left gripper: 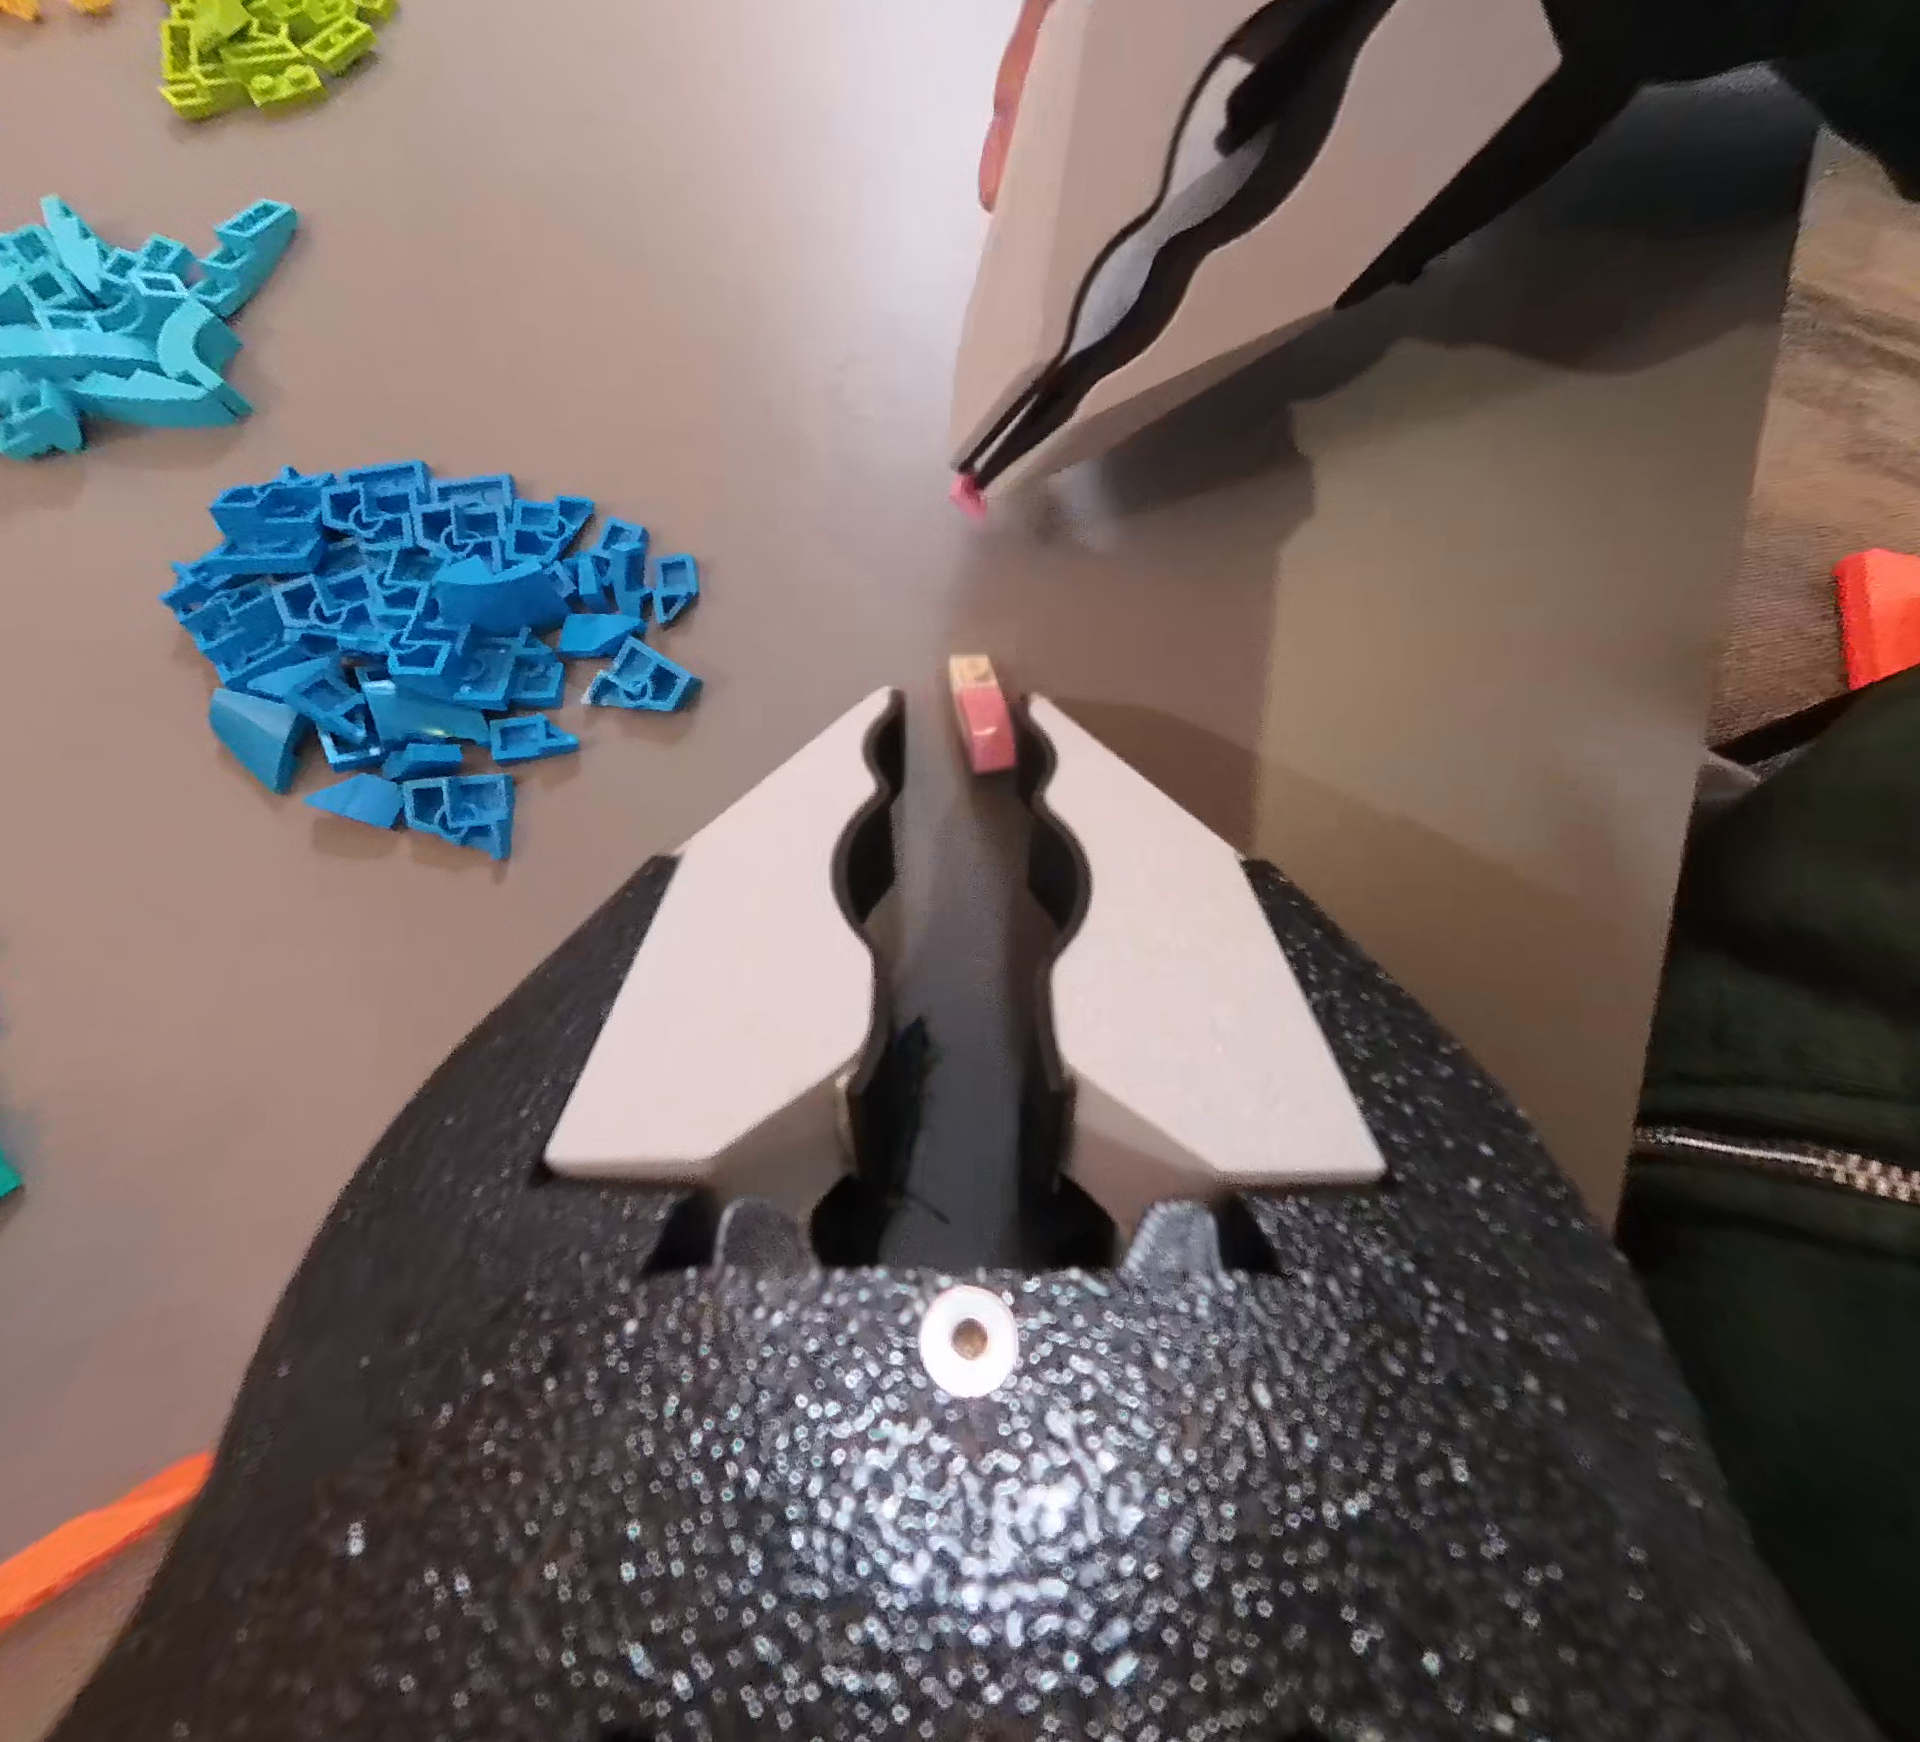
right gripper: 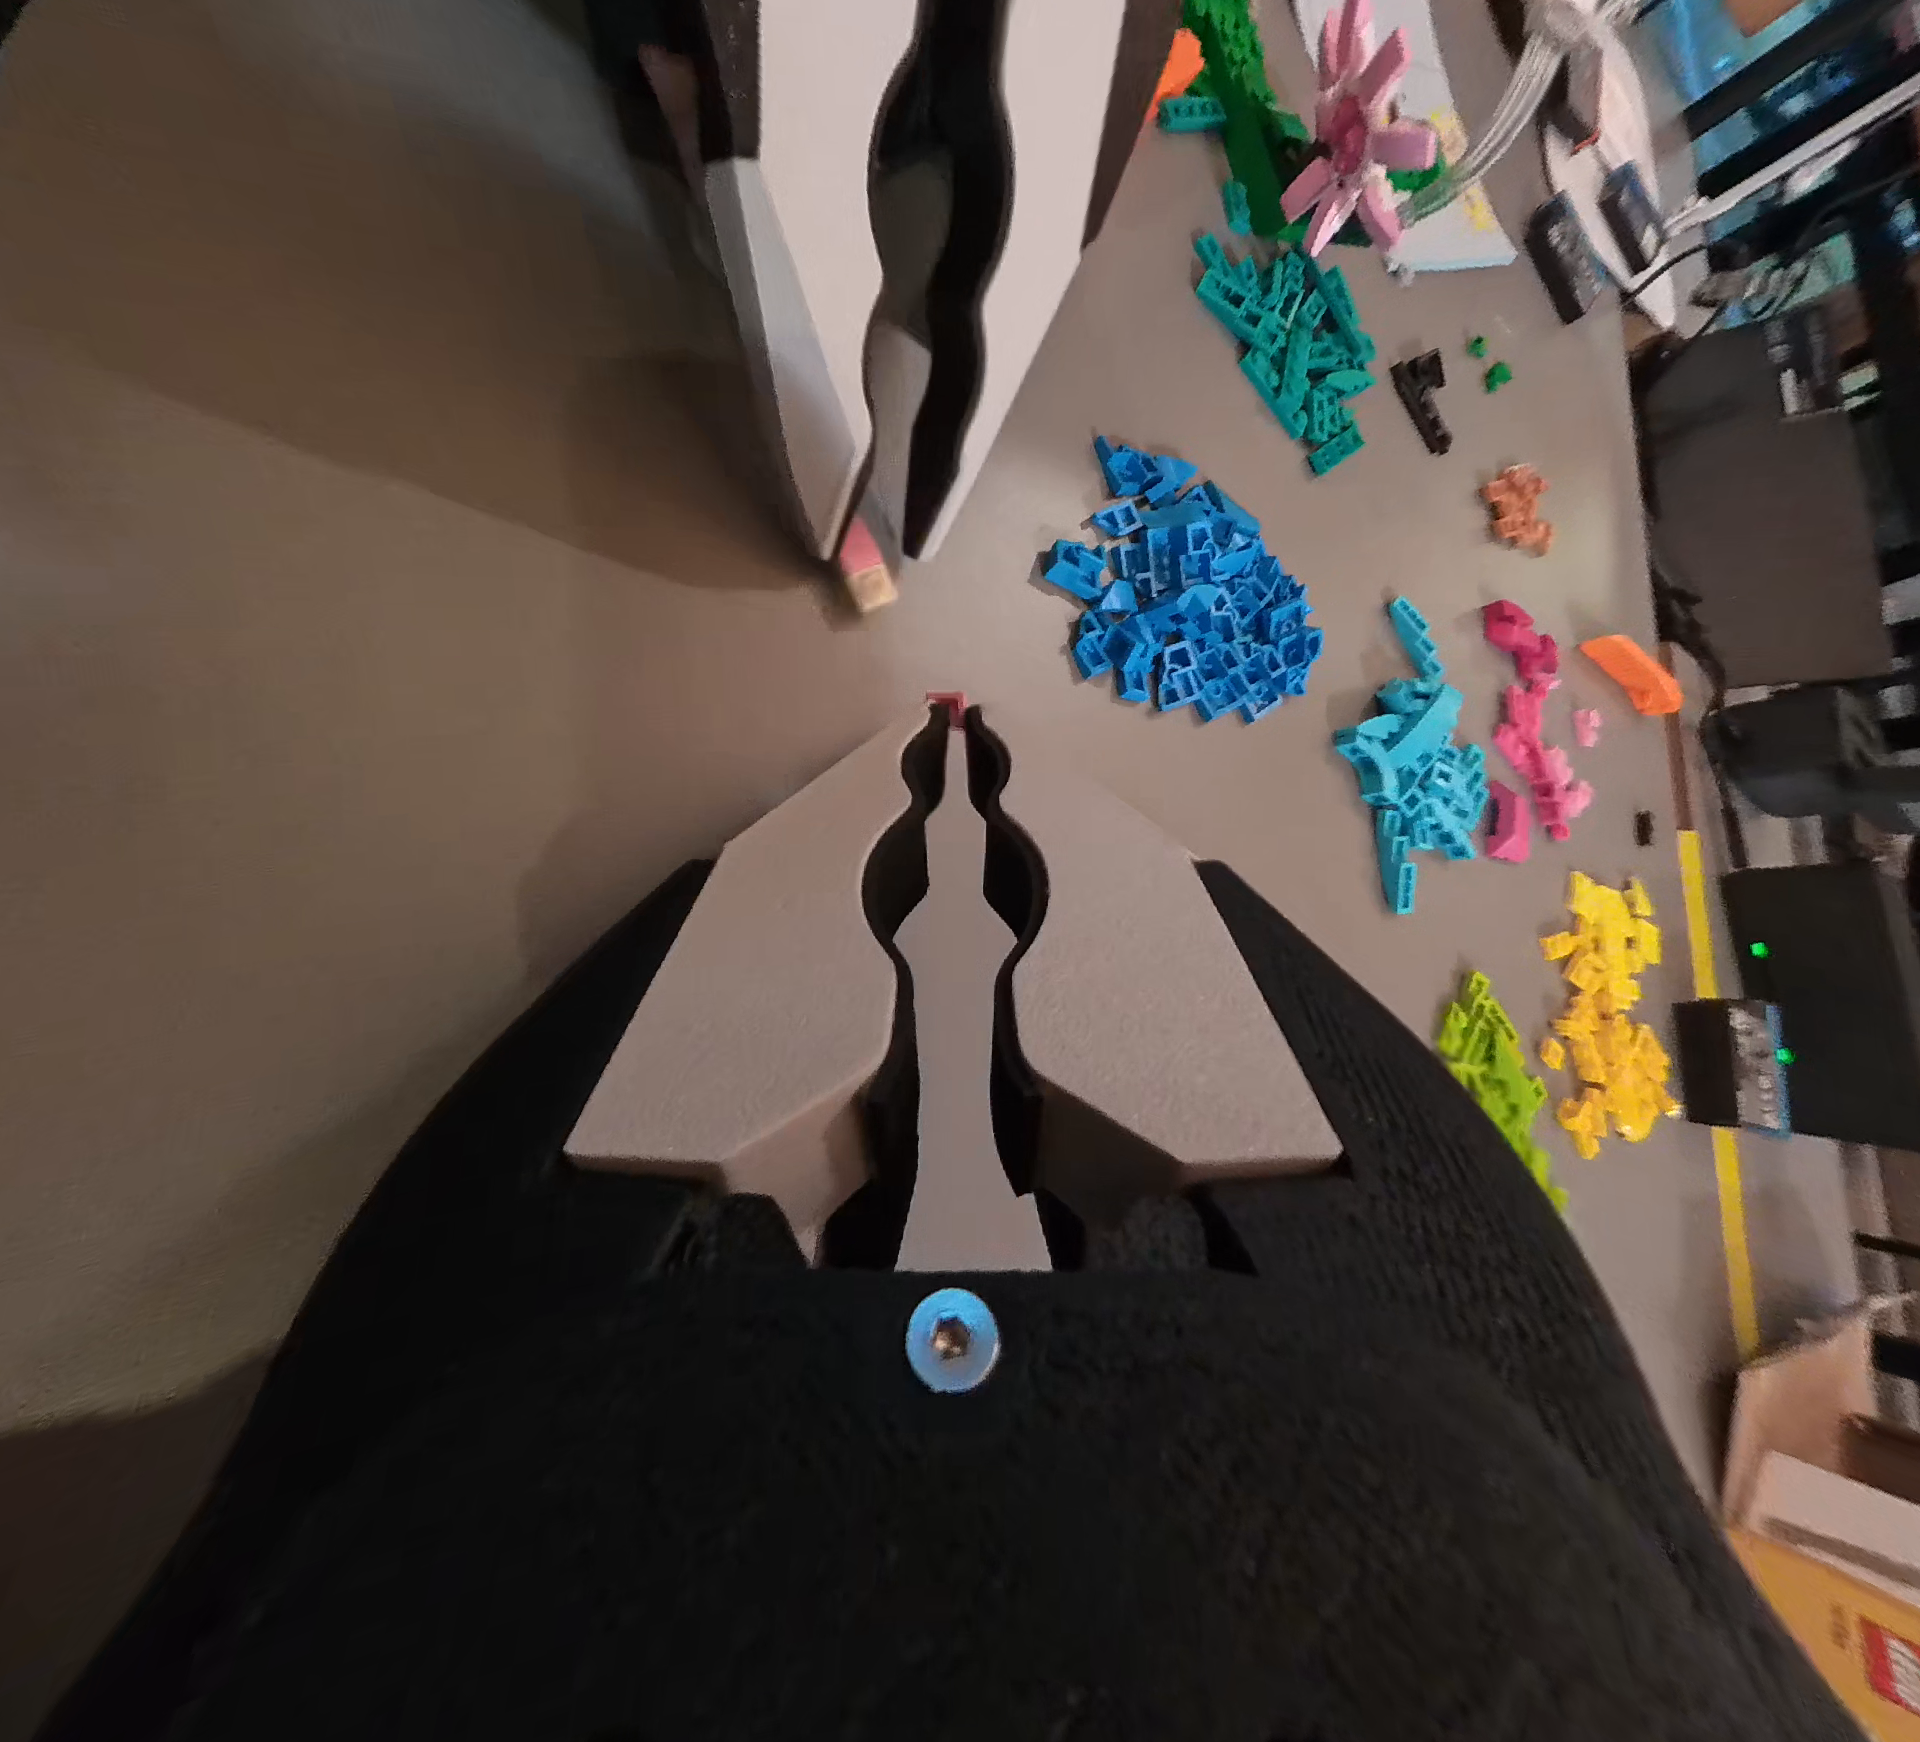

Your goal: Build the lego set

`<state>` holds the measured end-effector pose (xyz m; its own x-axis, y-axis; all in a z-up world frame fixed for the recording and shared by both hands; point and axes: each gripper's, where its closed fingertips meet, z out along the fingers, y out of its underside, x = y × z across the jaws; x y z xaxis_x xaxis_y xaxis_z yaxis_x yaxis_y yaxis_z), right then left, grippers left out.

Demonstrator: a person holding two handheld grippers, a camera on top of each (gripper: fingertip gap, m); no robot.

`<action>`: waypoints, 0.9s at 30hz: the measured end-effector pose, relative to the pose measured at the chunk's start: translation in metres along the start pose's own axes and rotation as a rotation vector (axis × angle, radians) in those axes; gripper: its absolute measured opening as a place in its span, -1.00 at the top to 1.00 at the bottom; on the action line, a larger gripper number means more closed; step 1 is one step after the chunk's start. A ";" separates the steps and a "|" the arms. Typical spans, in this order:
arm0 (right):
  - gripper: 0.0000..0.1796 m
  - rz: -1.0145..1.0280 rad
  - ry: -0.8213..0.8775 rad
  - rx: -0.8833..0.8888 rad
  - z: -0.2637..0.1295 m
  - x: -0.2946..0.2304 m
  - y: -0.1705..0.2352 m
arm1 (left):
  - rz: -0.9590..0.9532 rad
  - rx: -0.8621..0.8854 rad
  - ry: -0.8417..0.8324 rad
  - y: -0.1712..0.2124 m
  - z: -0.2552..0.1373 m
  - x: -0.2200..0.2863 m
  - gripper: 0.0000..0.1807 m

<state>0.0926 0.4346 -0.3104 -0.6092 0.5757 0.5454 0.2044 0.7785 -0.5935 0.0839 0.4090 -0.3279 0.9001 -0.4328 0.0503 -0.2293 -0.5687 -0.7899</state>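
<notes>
Jaws on both sides pinching pink: left gripper (left gripper: 966, 705) with a pink-and-tan piece (left gripper: 982, 716) held against its right finger, jaws narrowly parted; right gripper (right gripper: 951, 721) clamped nearly closed on a tiny pink brick (right gripper: 943, 705). Both hovering just above the surface (left gripper: 675, 238), tips near each other, seemingly lining up to join the two bits. Pink flower (right gripper: 1345, 123) already built on the green base (right gripper: 1236, 82), yet big sorted heaps of blue bricks (left gripper: 416, 643), turquoise bricks (left gripper: 114, 331), lime bricks (left gripper: 265, 19) and yellow bricks (right gripper: 1600, 1017) untouched, so plenty left.
</notes>
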 end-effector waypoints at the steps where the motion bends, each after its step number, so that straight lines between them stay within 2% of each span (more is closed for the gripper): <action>1: 0.99 -0.028 0.024 0.010 -0.001 0.002 -0.002 | -0.015 0.002 0.002 0.000 -0.001 -0.001 0.73; 4: 0.99 -0.137 0.106 0.053 -0.005 0.006 -0.009 | -0.051 0.054 0.006 -0.007 -0.006 -0.002 0.66; 9: 0.98 -0.300 0.206 0.133 -0.014 0.007 -0.028 | -0.160 0.289 0.126 -0.043 -0.019 0.009 0.77; 19: 0.99 -0.377 0.248 0.228 -0.024 0.006 -0.049 | -0.164 0.361 0.227 -0.053 -0.021 0.022 0.99; 22: 0.99 -0.376 0.249 0.237 -0.025 0.007 -0.051 | -0.162 0.378 0.230 -0.054 -0.023 0.023 1.00; 24: 0.99 -0.320 0.229 0.255 -0.025 0.007 -0.052 | -0.128 0.381 0.214 -0.054 -0.024 0.023 0.99; 27: 0.92 0.030 0.098 0.378 -0.031 0.009 -0.059 | -0.059 0.403 0.179 -0.057 -0.027 0.022 1.00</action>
<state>0.0986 0.4009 -0.2524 -0.5277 0.6323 0.5672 -0.0869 0.6241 -0.7765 0.1067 0.4125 -0.2652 0.8210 -0.5420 0.1795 0.0155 -0.2931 -0.9559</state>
